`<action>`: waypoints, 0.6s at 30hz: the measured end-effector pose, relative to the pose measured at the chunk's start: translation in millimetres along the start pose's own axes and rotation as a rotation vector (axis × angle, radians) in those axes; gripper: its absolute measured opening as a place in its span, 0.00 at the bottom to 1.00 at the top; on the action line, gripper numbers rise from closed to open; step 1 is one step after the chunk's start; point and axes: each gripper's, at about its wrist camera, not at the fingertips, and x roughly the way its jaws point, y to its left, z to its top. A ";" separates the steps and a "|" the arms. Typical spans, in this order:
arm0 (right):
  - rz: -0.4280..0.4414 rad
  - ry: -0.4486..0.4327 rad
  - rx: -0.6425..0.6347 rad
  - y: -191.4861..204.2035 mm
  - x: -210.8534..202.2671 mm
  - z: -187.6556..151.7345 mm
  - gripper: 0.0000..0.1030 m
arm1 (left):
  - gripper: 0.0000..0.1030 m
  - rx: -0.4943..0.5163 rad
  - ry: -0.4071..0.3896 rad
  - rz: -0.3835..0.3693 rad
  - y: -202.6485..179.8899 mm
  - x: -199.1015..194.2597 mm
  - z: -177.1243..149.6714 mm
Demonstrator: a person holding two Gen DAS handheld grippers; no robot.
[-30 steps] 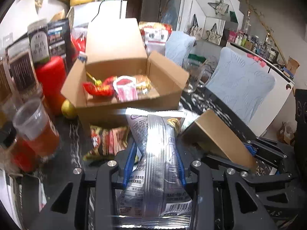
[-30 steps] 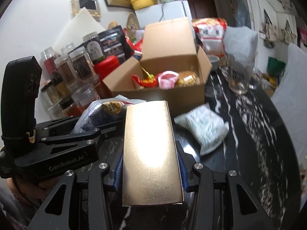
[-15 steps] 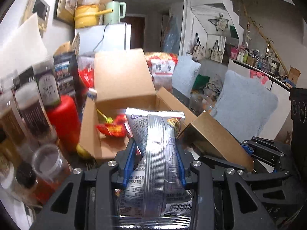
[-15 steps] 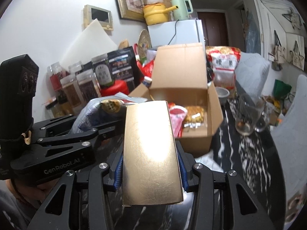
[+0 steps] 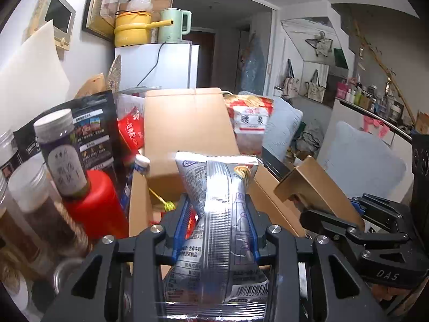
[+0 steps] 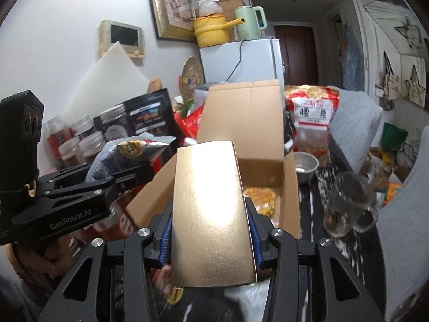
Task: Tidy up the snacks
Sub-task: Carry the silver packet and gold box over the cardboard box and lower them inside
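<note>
Left gripper [image 5: 215, 230]: black, blue-padded, tilted a little downward; its jaws are clamped on a silver foil snack pouch [image 5: 217, 222] that stands upright between them, barcode and small print at its lower end.
Left gripper, seen from the right wrist: at 9 o'clock, white lettering "GenRobot.AI" on its black body, a hand [image 6: 32, 257] gripping the handle below; the pouch's crimped top shows a round gold seal.
Right gripper [image 6: 210, 236]: also tilted a little downward; its jaws are clamped on the two long sides of a plain shiny gold rectangular box [image 6: 211, 214] with no readable writing.
Right gripper, seen from the left wrist: at 4 o'clock, "DAS" printed on its black body, the gold box sticking out toward 10 o'clock.
Open brown cardboard box [image 6: 268, 161]: just beyond both held snacks at 12 o'clock, rear flap upright; a yellow-orange wrapped snack [image 6: 261, 198] lies inside on its right.
Black marbled tabletop [image 6: 308, 255]: at 3 o'clock of the carton, carrying a clear glass mug [image 6: 346, 204] and a small metal bowl [image 6: 305, 166].
Red cylindrical container [image 5: 95, 204]: at 9 o'clock in the left wrist view, among labelled jars; their writing is too blurred to read.
Red-and-clear nut bag [image 6: 311, 118]: behind the carton at 1 o'clock, white label reading "腰果".
White fridge [image 6: 241, 61]: farthest, bearing a yellow pot [image 6: 211, 30] and a pale green kettle [image 6: 249, 22].
</note>
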 end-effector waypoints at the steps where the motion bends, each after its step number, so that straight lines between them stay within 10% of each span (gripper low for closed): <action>1: -0.005 -0.004 0.001 -2.1 4.0 3.2 0.44 | 0.36 -0.008 -0.008 0.004 3.8 5.8 3.5; 18: -0.015 0.030 0.041 -29.3 87.7 39.4 0.44 | 0.36 0.016 0.040 0.076 25.1 89.8 24.7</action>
